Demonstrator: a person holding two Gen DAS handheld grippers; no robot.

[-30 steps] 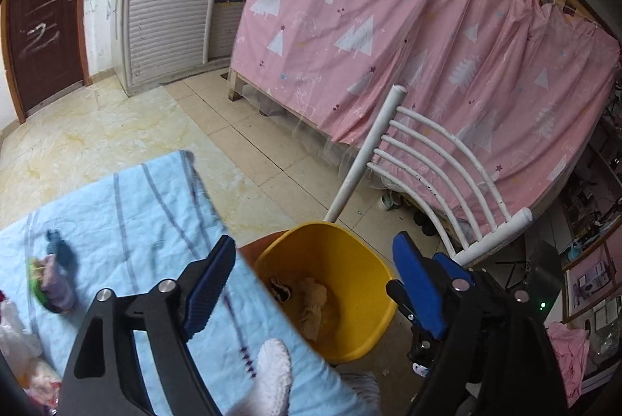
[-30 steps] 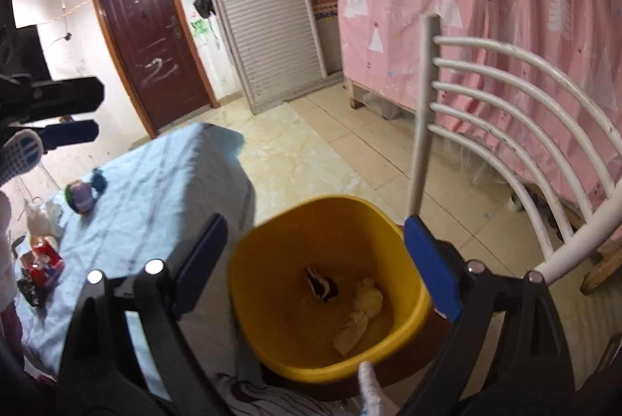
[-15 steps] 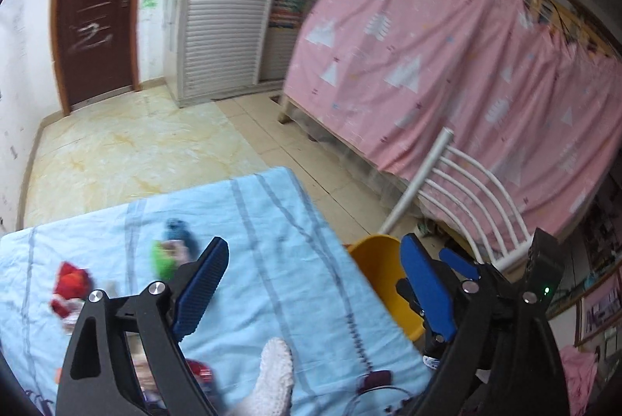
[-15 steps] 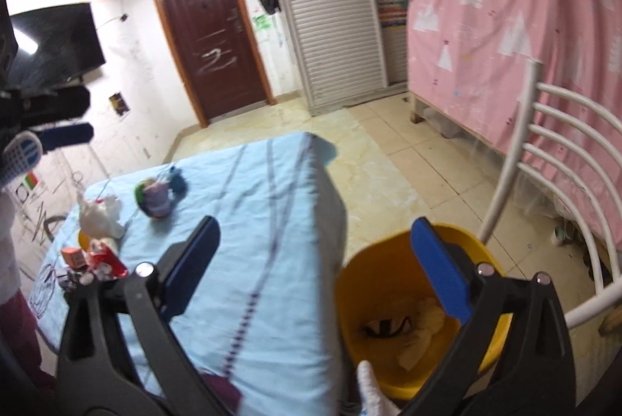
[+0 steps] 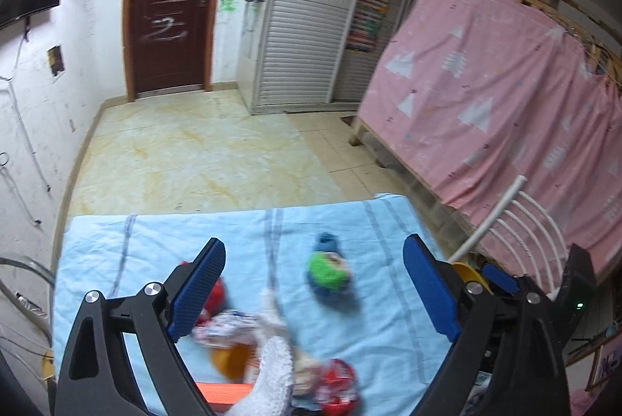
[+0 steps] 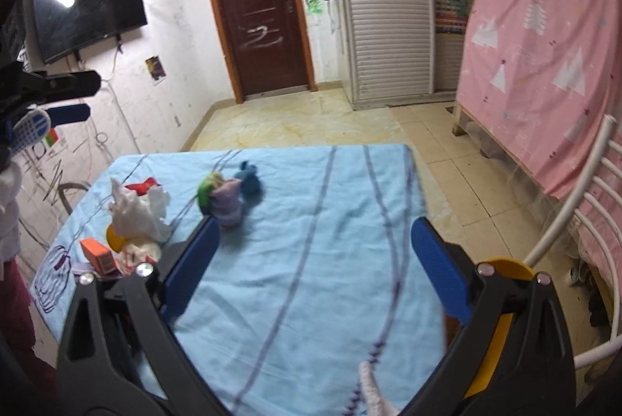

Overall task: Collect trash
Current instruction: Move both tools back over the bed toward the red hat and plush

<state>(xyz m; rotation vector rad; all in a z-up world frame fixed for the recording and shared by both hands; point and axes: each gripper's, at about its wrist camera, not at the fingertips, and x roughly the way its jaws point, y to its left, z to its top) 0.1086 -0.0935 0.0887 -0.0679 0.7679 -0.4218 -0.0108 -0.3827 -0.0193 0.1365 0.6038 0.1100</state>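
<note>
My left gripper (image 5: 311,287) is open and empty above the trash pile on the light blue tablecloth (image 5: 241,237): red wrappers (image 5: 338,381), a white crumpled bag (image 5: 272,311) and an orange piece (image 5: 229,357). A green, purple and blue bundle (image 5: 328,272) lies further out. My right gripper (image 6: 315,260) is open and empty over the tablecloth (image 6: 311,280). There the bundle (image 6: 229,194), the white bag (image 6: 136,210) and an orange box (image 6: 97,252) lie to its left. The yellow bin (image 6: 505,268) sits by the table's right edge, mostly hidden; it also shows in the left wrist view (image 5: 468,274).
A white chair (image 6: 575,221) stands right of the bin, before a pink curtain (image 6: 544,46). The left gripper's fingers (image 6: 66,89) show at the far left of the right wrist view. A brown door (image 5: 171,0) and tiled floor (image 5: 202,159) lie beyond the table.
Both grippers swung left, away from above the yellow bin and back over the table. The trash pile has come under the left gripper. Both stayed open and empty.
</note>
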